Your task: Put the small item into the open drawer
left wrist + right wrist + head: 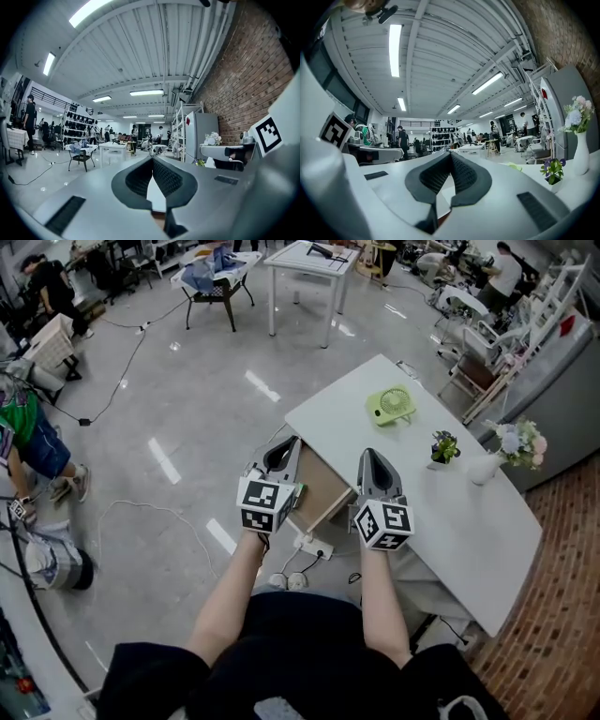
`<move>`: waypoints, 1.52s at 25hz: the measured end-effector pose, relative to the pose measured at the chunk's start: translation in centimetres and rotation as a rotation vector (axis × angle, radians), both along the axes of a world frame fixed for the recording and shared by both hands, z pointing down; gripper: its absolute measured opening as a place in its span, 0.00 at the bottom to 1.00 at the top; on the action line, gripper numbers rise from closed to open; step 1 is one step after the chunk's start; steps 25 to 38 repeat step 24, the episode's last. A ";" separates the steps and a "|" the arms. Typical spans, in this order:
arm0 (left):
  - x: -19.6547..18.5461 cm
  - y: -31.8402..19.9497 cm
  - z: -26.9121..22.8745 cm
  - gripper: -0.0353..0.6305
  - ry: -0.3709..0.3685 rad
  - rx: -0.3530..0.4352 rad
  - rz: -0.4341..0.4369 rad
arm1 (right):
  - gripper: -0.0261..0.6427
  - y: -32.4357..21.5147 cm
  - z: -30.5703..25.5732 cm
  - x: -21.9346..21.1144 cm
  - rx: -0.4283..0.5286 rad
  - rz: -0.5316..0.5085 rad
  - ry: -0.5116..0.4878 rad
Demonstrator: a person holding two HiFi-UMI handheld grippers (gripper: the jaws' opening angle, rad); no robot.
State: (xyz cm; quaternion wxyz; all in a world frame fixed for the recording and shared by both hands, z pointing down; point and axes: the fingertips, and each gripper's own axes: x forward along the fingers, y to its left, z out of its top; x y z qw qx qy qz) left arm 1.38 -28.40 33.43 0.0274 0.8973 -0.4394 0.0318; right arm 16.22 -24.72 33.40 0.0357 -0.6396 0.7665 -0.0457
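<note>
Left tool (281,454) shut, tips touching, gripping nothing; parked above the left end of the open drawer (323,491). Right tool (374,459) likewise shut and empty, just beside the drawer's right end, over the surface (469,531) near its edge. Tools side by side, apart, both pointing away from the person. Drawer pulled out from the surface's long left edge, wooden bottom showing, hanging over the floor (187,409). Small items all up on the surface: green fan (391,405) toward the far corner, plant (443,446) past the right tool, close to the right edge, vase (486,467) just beside the plant at that edge. Cannot tell which counts as the task's item; all well apart from the drawer. Bare white strip between right tool and plant, bare again from there to the near corner. Wide open floor left of the drawer; power strip (315,547) and cables under the drawer front. Brick wall (562,615) close behind the right edge.
</note>
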 end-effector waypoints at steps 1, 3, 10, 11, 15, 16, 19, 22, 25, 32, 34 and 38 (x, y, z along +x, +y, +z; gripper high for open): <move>-0.1 0.0 0.0 0.09 0.000 -0.001 -0.001 | 0.04 0.0 -0.1 0.0 0.001 0.002 0.007; -0.1 0.1 0.1 0.09 0.001 -0.003 -0.002 | 0.04 0.1 -0.2 0.2 0.003 0.005 0.012; 0.0 0.7 0.6 0.09 -0.009 -0.012 0.003 | 0.04 0.5 0.3 0.3 -0.006 0.009 0.004; -0.1 0.7 0.7 0.09 -0.011 -0.014 0.003 | 0.04 0.5 0.4 0.2 -0.007 0.009 0.002; -0.4 0.6 1.0 0.09 -0.013 -0.022 -0.003 | 0.04 0.3 0.6 0.1 -0.012 0.012 0.001; -0.5 0.5 1.1 0.09 -0.012 -0.025 -0.004 | 0.04 0.3 0.7 0.1 -0.013 0.012 0.001; -0.6 0.6 1.4 0.09 -0.010 -0.032 -0.005 | 0.04 0.4 0.9 0.0 -0.018 0.015 0.003; -0.6 0.5 1.5 0.09 -0.008 -0.036 -0.002 | 0.04 0.3 1.0 0.0 -0.024 0.020 0.003; -0.6 0.4 1.5 0.09 -0.009 -0.038 0.000 | 0.04 0.2 1.1 0.1 -0.027 0.022 0.004; -0.6 0.4 1.5 0.09 -0.009 -0.038 0.000 | 0.04 0.2 1.1 0.1 -0.027 0.022 0.004; -0.6 0.4 1.5 0.09 -0.009 -0.038 0.000 | 0.04 0.2 1.1 0.1 -0.027 0.022 0.004; -0.6 0.4 1.5 0.09 -0.009 -0.038 0.000 | 0.04 0.2 1.1 0.1 -0.027 0.022 0.004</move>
